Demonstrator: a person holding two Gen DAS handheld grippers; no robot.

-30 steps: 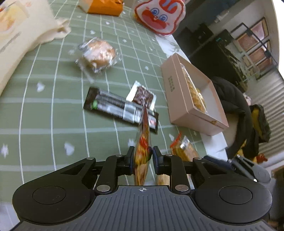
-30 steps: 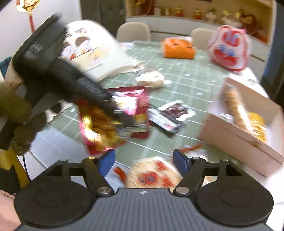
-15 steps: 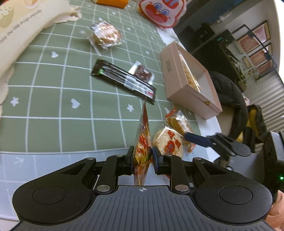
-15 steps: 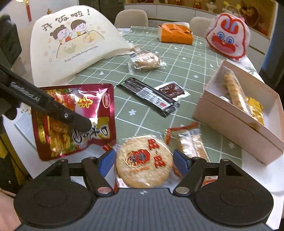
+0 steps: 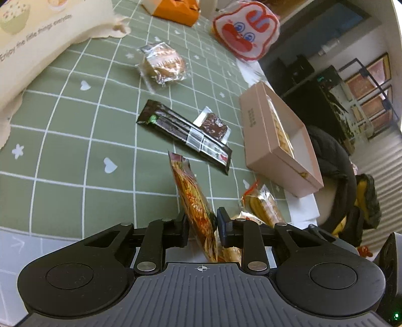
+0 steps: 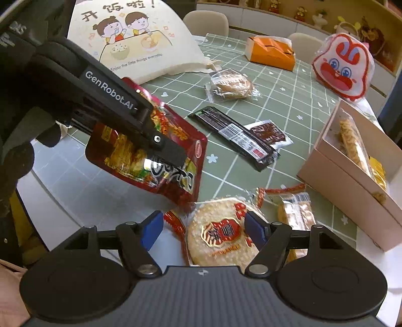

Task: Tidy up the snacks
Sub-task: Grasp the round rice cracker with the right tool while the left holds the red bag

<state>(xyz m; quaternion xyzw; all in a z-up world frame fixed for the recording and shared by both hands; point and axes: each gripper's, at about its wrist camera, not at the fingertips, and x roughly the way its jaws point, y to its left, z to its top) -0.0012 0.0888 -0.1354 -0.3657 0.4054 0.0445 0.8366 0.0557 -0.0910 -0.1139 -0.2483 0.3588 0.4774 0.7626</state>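
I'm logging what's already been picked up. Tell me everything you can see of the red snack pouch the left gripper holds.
The red snack pouch is a glossy, crinkled foil-like bag printed with yellow-orange food, bold black characters and a small red oval logo. The left hand-held gripper is shut on it, pinching it mid-body. It hangs tilted above the table's near edge, its lower corner close over the round rice cracker packet; whether they touch is unclear.

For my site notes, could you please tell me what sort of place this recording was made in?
Most likely a home dining room. A dining table with a green checked tablecloth holds the snacks, upholstered chairs stand at its far side, and a sideboard shelf of small figurines runs along the back wall.
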